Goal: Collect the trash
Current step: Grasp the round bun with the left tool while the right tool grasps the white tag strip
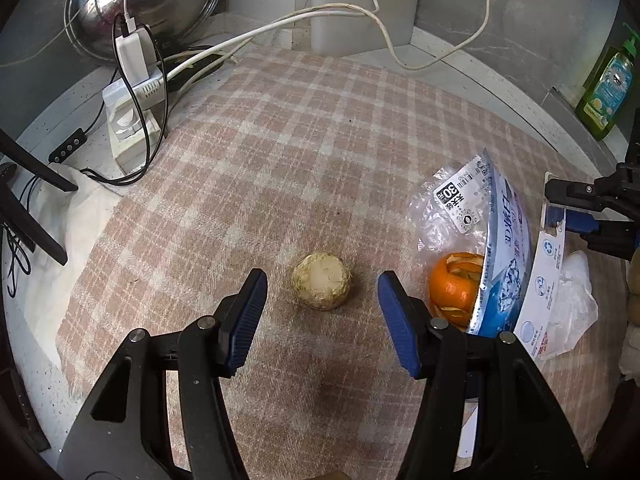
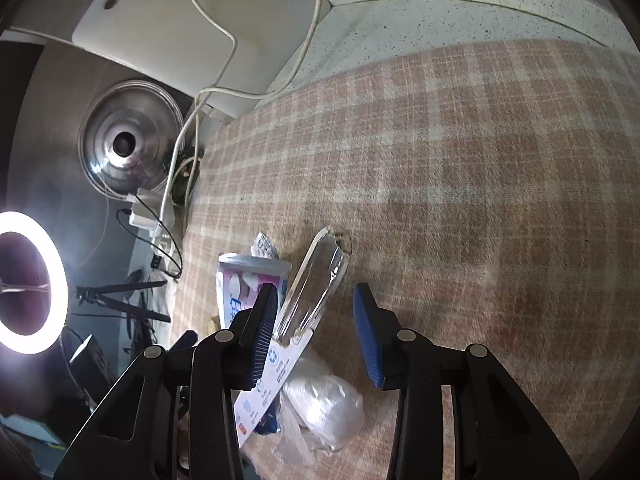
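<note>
A pale round vegetable stub (image 1: pixel 322 281) lies on the checked cloth (image 1: pixel 304 152) just ahead of my open left gripper (image 1: pixel 322 312), between its fingertips. An orange peel (image 1: pixel 456 284) sits inside the mouth of a blue and white plastic bag (image 1: pixel 506 248) to the right. My right gripper (image 2: pixel 316 332) is open, with the bag's clear edge (image 2: pixel 316 280) standing between its fingers. It shows at the right edge of the left wrist view (image 1: pixel 576 208). A crumpled white plastic bag (image 2: pixel 324 404) lies under the right gripper.
A power strip with chargers and cables (image 1: pixel 132 92) and a steel pot lid (image 1: pixel 144 4) stand at the back left. A green soap bottle (image 1: pixel 610 88) is at the back right. A ring light (image 2: pixel 28 280) and tripod (image 2: pixel 120 300) stand off the counter's left side.
</note>
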Demonstrator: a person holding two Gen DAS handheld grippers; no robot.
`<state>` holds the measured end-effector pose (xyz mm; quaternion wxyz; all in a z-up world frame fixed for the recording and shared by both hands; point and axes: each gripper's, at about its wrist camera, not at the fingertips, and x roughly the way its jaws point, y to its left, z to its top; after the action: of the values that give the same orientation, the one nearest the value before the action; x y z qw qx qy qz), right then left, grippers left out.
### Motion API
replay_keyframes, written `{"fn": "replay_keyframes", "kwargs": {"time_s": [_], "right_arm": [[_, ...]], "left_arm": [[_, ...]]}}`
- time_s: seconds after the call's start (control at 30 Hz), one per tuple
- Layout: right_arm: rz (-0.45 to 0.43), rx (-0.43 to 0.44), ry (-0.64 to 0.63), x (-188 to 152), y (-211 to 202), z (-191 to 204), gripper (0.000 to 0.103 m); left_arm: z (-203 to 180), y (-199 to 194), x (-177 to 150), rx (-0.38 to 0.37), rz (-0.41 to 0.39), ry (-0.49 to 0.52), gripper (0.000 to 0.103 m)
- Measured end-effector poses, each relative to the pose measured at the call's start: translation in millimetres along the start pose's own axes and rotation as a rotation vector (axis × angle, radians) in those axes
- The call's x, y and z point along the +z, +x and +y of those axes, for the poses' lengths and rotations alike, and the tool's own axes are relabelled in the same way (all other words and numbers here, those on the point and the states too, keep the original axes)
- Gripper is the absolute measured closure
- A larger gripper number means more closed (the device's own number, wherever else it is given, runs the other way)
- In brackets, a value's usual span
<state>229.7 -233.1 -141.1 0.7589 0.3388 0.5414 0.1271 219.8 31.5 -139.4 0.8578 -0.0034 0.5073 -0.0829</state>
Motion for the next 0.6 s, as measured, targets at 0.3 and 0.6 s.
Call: {"fn": "replay_keyframes", "kwargs": {"time_s": [0.3, 0.6], "right_arm": [[0.020, 0.022, 0.055, 4, 11, -10, 0.071], [-0.015, 0.040, 0.054, 4, -1, -6, 0.090]], "left_arm": [[-6, 9, 2, -0.010, 0.009, 0.018, 0.057], [2, 6, 1, 0.011, -0.005, 0.009, 0.073]]}}
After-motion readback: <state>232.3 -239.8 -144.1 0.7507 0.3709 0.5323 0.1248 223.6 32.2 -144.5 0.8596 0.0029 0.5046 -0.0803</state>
